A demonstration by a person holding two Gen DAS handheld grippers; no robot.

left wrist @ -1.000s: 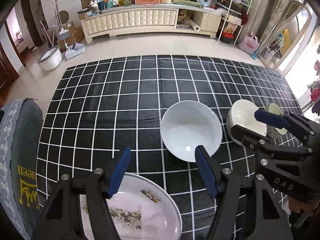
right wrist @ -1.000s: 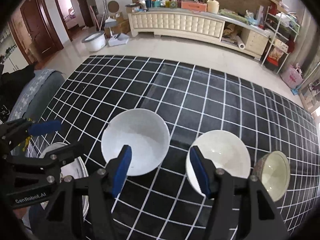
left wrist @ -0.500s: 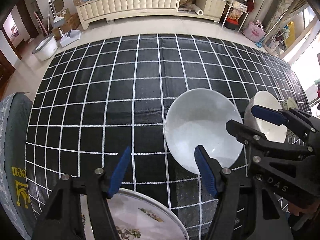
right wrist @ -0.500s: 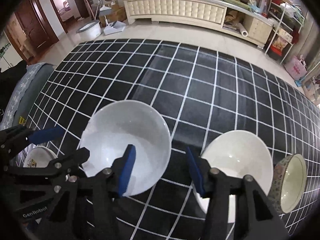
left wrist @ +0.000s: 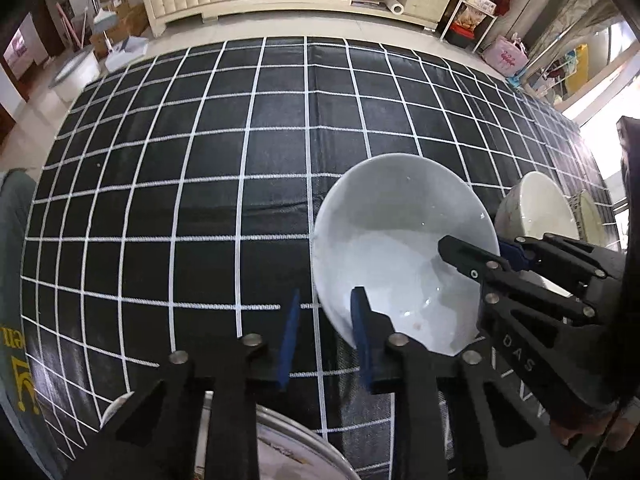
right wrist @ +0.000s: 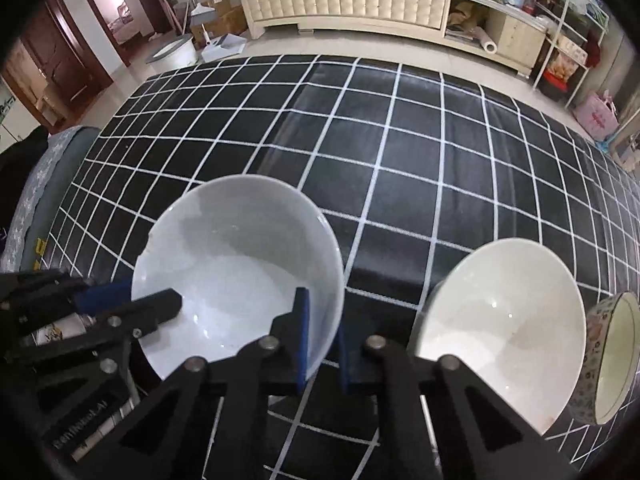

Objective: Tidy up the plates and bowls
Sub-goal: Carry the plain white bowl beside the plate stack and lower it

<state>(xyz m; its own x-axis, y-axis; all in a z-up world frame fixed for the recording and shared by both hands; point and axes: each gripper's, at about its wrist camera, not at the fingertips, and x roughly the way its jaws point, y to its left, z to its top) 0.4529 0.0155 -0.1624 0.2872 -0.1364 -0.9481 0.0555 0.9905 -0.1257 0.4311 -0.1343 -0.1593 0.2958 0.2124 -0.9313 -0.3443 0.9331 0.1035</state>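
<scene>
Right wrist view: both grippers [right wrist: 322, 334] apparently pinch white bowl [right wrist: 240, 256] rim.

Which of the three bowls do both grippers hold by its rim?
The large bluish-white bowl: the left gripper and right gripper each straddle its rim. The cream bowl and patterned bowl stand free.

White letters "DAS" stand on the black plastic right gripper [left wrist: 508, 258], while the yellow lettering on the grey fabric cushion [left wrist: 16, 344] stays too cut off to read.
</scene>
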